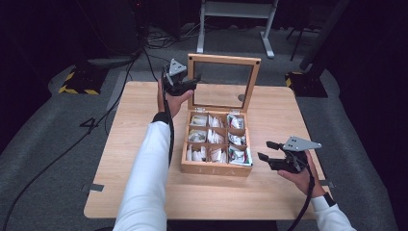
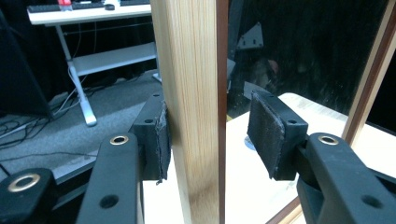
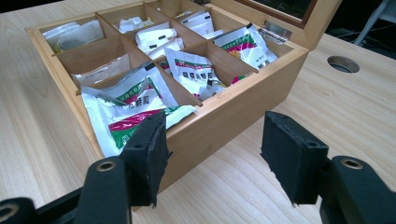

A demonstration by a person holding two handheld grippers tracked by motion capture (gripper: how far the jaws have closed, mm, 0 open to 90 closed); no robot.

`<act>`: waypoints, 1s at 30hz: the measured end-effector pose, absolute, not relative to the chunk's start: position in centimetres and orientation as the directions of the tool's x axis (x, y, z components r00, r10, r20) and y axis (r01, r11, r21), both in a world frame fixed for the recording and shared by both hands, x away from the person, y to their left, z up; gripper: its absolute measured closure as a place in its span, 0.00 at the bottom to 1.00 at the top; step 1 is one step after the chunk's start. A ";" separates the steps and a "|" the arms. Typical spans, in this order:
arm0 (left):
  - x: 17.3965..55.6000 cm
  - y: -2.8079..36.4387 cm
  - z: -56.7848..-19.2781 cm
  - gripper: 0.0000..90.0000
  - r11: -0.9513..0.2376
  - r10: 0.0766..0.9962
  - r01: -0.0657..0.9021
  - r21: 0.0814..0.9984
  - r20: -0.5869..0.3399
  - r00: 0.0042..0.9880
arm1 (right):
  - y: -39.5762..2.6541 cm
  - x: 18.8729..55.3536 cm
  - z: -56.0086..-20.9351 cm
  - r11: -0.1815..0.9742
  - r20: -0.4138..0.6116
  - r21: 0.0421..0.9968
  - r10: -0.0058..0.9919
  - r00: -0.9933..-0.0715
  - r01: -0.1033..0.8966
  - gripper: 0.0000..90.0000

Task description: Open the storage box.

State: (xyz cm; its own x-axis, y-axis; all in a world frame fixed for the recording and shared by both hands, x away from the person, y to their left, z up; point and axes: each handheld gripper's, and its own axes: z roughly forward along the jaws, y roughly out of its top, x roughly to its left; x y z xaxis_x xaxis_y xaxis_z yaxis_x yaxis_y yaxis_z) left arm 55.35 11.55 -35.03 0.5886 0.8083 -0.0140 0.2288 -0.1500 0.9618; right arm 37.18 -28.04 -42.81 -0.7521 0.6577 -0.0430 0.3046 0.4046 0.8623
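Observation:
A wooden tea box (image 1: 216, 168) stands mid-table with its glass-paned lid (image 1: 223, 60) raised upright. Several compartments hold white, green and red tea sachets (image 3: 135, 107). My left gripper (image 1: 193, 81) reaches from the left around the lid's left side rail (image 2: 191, 93). The rail stands between the jaws: the left pad (image 2: 161, 140) touches its outer edge, while the right pad (image 2: 266, 140) sits a little off it, in front of the glass. My right gripper (image 1: 265, 150) rests open just right of the box's front right corner (image 3: 233, 112), with nothing between its pads.
The light wooden table (image 1: 144, 192) has a round cable hole (image 1: 240, 97) behind the box's right side. A white desk frame (image 1: 235, 9) and floor cables (image 1: 96, 120) lie beyond the far edge. My white-sleeved forearms come in from the near edge.

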 end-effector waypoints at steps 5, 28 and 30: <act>55.8 11.5 -35.9 0.57 -0.173 0.813 0.270 0.947 -0.018 0.583 | -28.2 37.2 -42.9 0.408 -0.044 0.860 0.657 -0.753 0.307 0.45; 55.9 11.9 -39.1 0.60 -0.216 0.820 0.383 0.898 -0.047 0.571 | -27.9 37.0 -42.8 0.431 -0.060 0.854 0.640 -0.766 0.293 0.45; 55.8 12.0 -39.2 0.60 -0.224 0.818 0.386 0.895 -0.042 0.573 | -27.9 37.0 -42.9 0.431 -0.061 0.853 0.641 -0.765 0.293 0.45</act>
State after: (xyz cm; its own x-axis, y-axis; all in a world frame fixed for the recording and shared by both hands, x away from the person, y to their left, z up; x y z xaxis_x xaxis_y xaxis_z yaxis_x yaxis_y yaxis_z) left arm 55.82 11.96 -39.16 0.5733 0.8182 -0.0420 0.3856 -0.2242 0.8950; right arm 36.98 -27.87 -42.86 -0.7650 0.6411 -0.0608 0.2935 0.4310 0.8533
